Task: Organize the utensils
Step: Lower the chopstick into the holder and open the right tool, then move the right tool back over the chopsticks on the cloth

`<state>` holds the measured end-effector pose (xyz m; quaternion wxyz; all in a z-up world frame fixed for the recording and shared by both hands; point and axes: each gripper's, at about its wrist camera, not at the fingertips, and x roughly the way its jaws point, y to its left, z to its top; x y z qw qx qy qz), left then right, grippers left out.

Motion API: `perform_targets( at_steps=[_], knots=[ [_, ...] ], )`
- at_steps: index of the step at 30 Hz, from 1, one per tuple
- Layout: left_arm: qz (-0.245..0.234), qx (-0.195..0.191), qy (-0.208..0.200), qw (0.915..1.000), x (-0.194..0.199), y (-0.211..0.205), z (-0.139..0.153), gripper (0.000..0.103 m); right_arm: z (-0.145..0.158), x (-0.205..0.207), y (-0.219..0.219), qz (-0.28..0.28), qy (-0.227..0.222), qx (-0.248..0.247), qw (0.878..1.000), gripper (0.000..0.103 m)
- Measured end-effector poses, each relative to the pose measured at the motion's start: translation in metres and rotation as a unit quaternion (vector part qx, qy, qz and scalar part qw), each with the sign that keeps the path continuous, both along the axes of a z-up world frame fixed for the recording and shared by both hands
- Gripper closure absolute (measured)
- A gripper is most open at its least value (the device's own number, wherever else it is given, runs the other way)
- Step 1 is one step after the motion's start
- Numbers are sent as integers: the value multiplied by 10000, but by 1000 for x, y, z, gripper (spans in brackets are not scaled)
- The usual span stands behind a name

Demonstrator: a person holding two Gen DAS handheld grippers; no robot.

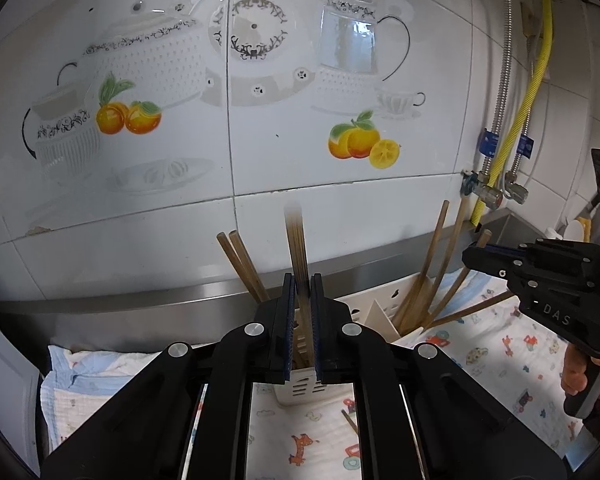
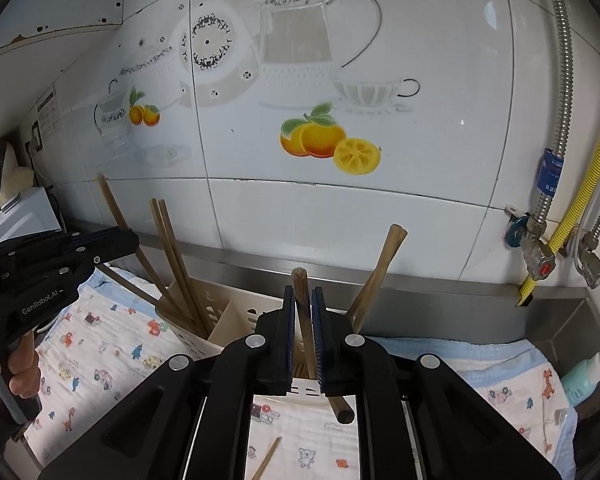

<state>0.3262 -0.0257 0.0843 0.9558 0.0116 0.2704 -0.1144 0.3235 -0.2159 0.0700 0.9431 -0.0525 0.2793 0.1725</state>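
Left gripper (image 1: 303, 320): matte black body, two flat parallel fingers (image 1: 287, 320) lined with ribbed blue pads; four round silver screws (image 1: 254, 329) arc across the linkage arms toward 6 o'clock, flanked by pale rails. Right gripper (image 2: 303, 332): the same build, black with blue-lined fingers (image 2: 320, 332) and four silver screws (image 2: 355, 340). Seen from the left camera at 3 o'clock, its side bears small silver screws and white lettering "DAS" (image 1: 556, 314); bare fingers of the right hand (image 1: 576, 376) wrap the grip. From the right camera at 9 o'clock, the left unit reads "GenRobot.AI" (image 2: 42, 302), gripped by the bare-skinned left hand (image 2: 18, 372).
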Motion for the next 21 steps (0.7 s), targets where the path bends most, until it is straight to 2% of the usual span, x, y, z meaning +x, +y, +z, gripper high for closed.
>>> perform_targets(
  at_steps=[1,3,6,11,14,21],
  knots=[
    [-30,-9,-30,10000,-1,0,1,95,1,-2,0,5,-22,6,10000,91],
    [-42,5,-81,10000,-3,-1,6,91,6,-7,-2,4,-75,59,10000,81],
    [-22,-50,-164,9999,-11,1,13,83,14,-19,-6,-8,-187,110,9998,80],
    [-6,-111,-272,9996,-34,6,21,83,16,-49,-12,-17,-211,165,9996,79],
    [1,-166,-283,9995,-55,10,20,76,5,-76,-17,-57,-138,210,9997,79],
    [66,-318,-158,9993,-97,23,-4,72,-46,-127,-16,-91,291,111,9995,79]
  ],
)
